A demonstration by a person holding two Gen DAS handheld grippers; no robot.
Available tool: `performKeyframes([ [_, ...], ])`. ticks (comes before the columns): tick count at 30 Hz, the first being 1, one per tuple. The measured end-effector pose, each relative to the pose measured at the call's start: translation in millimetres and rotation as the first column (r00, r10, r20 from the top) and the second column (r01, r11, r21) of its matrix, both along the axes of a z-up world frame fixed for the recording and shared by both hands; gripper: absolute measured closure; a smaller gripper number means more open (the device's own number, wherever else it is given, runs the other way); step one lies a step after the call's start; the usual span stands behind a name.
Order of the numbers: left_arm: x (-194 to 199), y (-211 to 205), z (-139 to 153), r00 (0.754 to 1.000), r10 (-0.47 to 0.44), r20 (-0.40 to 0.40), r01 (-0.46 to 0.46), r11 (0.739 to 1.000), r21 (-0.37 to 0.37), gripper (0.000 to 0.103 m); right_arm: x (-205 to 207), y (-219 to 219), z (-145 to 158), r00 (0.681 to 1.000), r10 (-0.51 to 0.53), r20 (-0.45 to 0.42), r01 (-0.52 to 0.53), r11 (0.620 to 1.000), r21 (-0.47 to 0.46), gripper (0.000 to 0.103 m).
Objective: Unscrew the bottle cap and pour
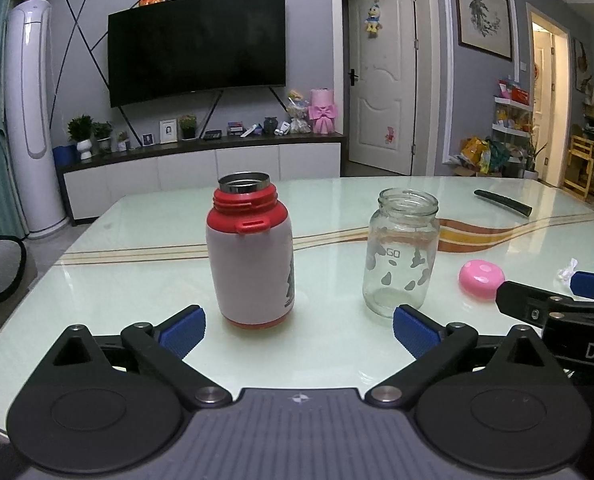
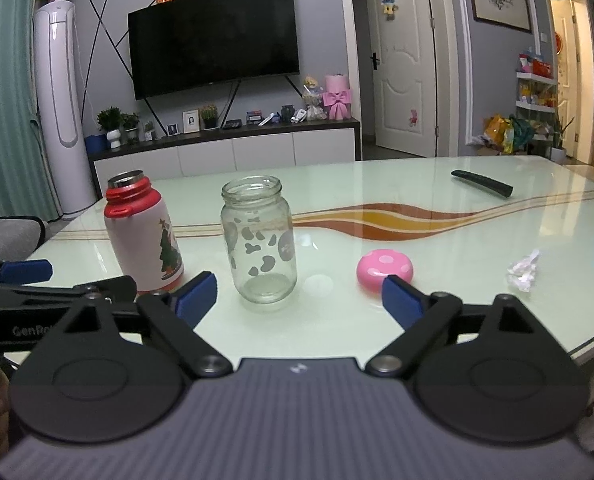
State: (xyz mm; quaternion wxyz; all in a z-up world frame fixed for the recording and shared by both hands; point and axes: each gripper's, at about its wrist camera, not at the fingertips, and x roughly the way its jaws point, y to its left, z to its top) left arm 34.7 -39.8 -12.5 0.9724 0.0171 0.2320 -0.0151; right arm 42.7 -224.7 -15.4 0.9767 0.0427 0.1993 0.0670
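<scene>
- Left wrist view: flask (image 1: pixel 251 256), red collar, white body, cap already off, steel mouth open; stands upright near the table's (image 1: pixel 137 292) near edge. Judged rigid, smooth and slippery, weight depending on fill; best taken around mid-body.
- Glass jar (image 1: pixel 401 252): empty, upright, just right of the flask, apart from it. Judged fragile.
- Pink cap (image 1: pixel 481 279): lying right of the jar.
- Left gripper (image 1: pixel 299 332): jaws wide, empty, short of the flask.
- Right gripper (image 2: pixel 299 300): jaws wide, empty, before the jar.

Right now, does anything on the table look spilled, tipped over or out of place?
Nothing spilled or tipped. The red and white bottle and glass jar stand upright and open; the pink cap lies loose beside the jar. A crumpled tissue sits nearby.
</scene>
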Motion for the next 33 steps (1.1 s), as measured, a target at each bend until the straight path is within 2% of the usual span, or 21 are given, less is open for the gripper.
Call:
performKeyframes([
  [6,-11.1,-0.6,5.4,1.0,0.01,-0.004,-0.01,1.0,0.001,0.0,-11.7,-1.2,8.0,1.0,0.002,0.015,-0.003,1.0,0.011,0.003],
  [13,-24.5,-3.2,8.4,1.0,0.008,-0.013,-0.008,1.0,0.01,0.0,-22.2,-0.5,15.4,1.0,0.016,0.019,-0.016,1.0,0.012,0.0],
  [33,-46.7,-8.9,17.7,1.0,0.01,-0.007,-0.01,1.0,0.03,0.0,-45.4,-6.0,22.1,0.999,0.033,0.01,-0.034,0.999,0.038,0.0],
])
